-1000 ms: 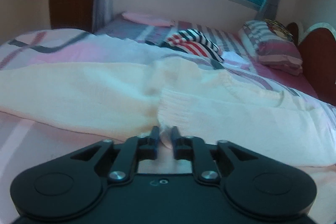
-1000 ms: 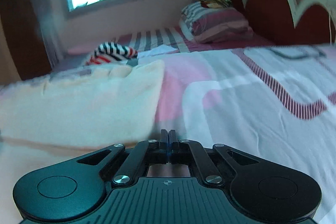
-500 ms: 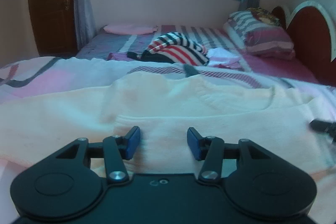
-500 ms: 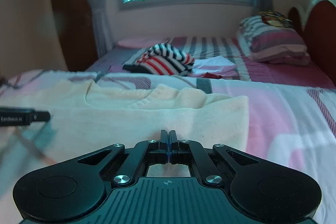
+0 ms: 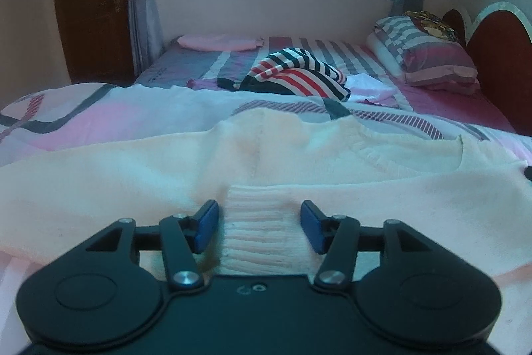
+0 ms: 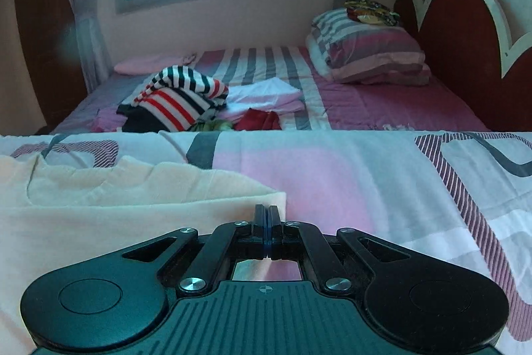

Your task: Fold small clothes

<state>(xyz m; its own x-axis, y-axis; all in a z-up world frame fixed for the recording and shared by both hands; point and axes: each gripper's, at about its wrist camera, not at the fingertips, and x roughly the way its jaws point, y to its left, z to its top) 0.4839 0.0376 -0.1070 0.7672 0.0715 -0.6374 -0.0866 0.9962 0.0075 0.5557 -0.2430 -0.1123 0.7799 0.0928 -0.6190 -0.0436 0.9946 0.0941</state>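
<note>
A cream knit sweater (image 5: 299,168) lies spread on the pink patterned quilt (image 5: 99,112). My left gripper (image 5: 259,222) is open, its blue-padded fingers either side of the sweater's ribbed cuff (image 5: 262,232), which lies folded over the body. In the right wrist view the sweater (image 6: 116,198) fills the lower left. My right gripper (image 6: 266,215) is shut at the sweater's right corner; I cannot tell whether cloth is pinched between the fingers.
A pile of striped red, white and black clothes (image 6: 179,95) and folded white and pink items (image 6: 266,95) lie on the bed behind. A striped pillow (image 6: 369,55) rests by the red headboard (image 6: 465,32). A window and door stand beyond.
My left gripper opened and let go of the cuff, which now lies on the sweater body. My right gripper stayed shut and swung left towards the sweater's corner.
</note>
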